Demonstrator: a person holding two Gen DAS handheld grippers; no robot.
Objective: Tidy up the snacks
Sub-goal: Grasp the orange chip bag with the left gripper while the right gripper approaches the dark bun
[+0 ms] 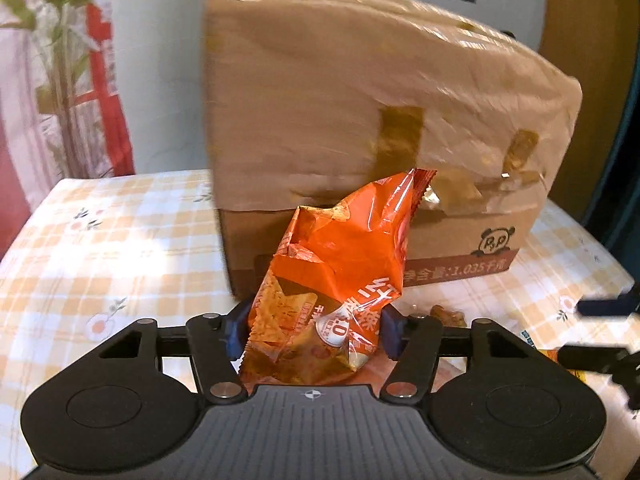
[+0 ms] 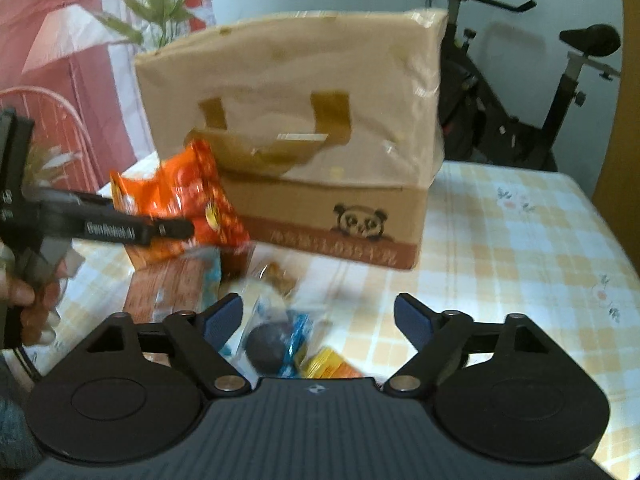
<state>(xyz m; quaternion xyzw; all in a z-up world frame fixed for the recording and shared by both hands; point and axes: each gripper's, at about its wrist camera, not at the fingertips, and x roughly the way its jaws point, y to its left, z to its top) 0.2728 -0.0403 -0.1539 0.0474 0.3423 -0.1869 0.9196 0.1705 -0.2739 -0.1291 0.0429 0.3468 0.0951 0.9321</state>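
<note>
My left gripper (image 1: 312, 330) is shut on an orange snack bag (image 1: 340, 264) and holds it upright above the table in front of a cardboard box (image 1: 360, 100). In the right wrist view the same bag (image 2: 188, 200) hangs in the left gripper (image 2: 176, 228) at the left, beside the box (image 2: 300, 120) with its raised, taped flap. My right gripper (image 2: 318, 320) is open and empty above a pile of snacks: a dark round snack in a blue wrapper (image 2: 272, 344), a yellow packet (image 2: 328, 362) and an orange-brown packet (image 2: 164, 288).
The table has a yellow checked cloth (image 2: 520, 260). An exercise bike (image 2: 520, 92) stands behind the table at the right. A plant (image 2: 160, 4) and a pink chair (image 2: 52, 120) are at the back left. A small brown snack (image 1: 448, 314) lies near the box.
</note>
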